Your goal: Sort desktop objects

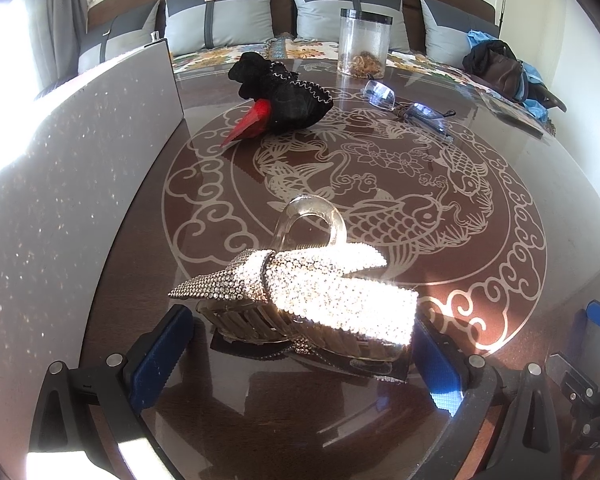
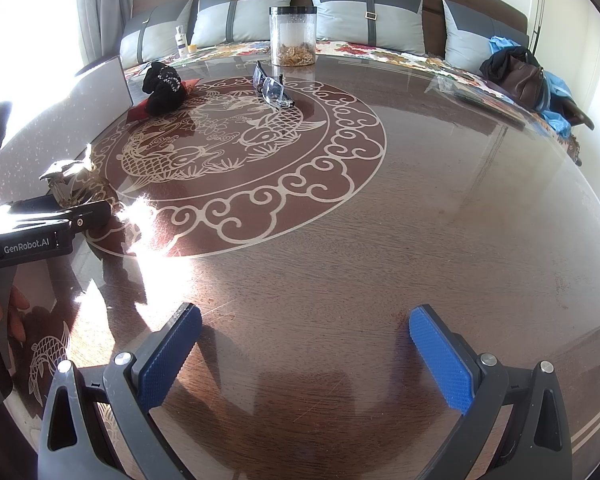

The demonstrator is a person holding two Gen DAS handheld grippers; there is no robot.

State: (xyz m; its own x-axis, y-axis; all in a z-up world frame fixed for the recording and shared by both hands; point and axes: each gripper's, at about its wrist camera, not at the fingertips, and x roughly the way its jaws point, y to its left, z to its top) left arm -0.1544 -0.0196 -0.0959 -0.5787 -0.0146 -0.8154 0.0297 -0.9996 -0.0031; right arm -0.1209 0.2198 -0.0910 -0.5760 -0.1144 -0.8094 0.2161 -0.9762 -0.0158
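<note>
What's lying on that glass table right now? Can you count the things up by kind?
Sparkly hair clip: 1
Black hair scrunchie: 1
Red card: 1
Pairs of glasses: 2
Clear jar: 1
Grey box: 1
Total: 7

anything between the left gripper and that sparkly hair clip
Nothing visible. The hair clip sits on the table right ahead of the open left gripper, its ends near both fingers, with only bare tabletop between them.

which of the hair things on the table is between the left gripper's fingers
The rhinestone hair claw, sparkling silver with a clear loop, sits between the open left gripper. The black scrunchie lies far off.
</note>
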